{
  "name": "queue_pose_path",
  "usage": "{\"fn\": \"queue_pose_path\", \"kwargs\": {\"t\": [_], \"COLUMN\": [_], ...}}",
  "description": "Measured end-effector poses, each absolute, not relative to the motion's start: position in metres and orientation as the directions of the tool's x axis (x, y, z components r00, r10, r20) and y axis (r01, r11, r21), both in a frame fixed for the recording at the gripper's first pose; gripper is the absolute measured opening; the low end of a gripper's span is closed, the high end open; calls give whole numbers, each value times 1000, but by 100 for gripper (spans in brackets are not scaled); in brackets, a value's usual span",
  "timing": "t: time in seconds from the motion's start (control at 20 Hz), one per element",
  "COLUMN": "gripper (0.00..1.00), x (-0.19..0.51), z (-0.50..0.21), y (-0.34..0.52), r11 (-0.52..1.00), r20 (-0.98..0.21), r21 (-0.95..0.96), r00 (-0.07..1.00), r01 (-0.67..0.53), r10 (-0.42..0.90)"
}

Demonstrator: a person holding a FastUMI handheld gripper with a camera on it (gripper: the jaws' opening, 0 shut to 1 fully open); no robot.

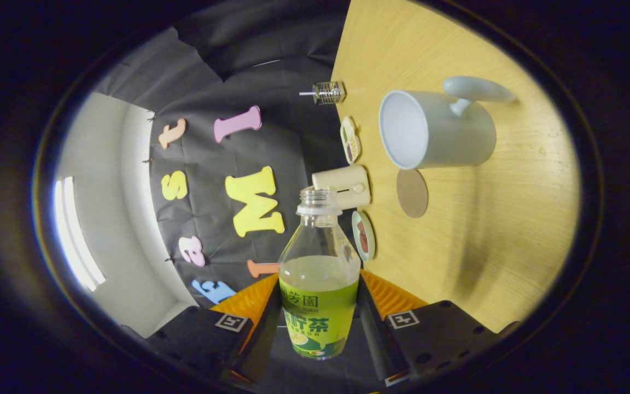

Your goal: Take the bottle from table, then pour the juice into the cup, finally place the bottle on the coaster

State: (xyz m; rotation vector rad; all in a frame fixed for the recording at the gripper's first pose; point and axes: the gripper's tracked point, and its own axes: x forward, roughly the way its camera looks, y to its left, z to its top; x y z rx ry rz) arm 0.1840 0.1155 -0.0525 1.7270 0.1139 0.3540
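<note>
Hand-held gripper clamping the uncapped, part-full bottle between both fingers, tipping it sideways relative to the table, well apart from the cup and coaster beyond.

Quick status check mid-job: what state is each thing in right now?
bottle: uncapped, partly full of juice, held between the tongs, tipped sideways relative to the table
tongs: shut on the bottle
cup: looks empty, standing on the table
coaster: bare, beside the cup
table: wooden
</note>
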Motion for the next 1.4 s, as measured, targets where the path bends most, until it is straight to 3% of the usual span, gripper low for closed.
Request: {"fn": "queue_pose_path", "kwargs": {"t": [1.4], "gripper": [78], "x": [186], "z": [-22], "y": [101], "r11": [-418], "r20": [262], "r21": [898], "r00": [931], "r01": [-138], "r10": [255]}}
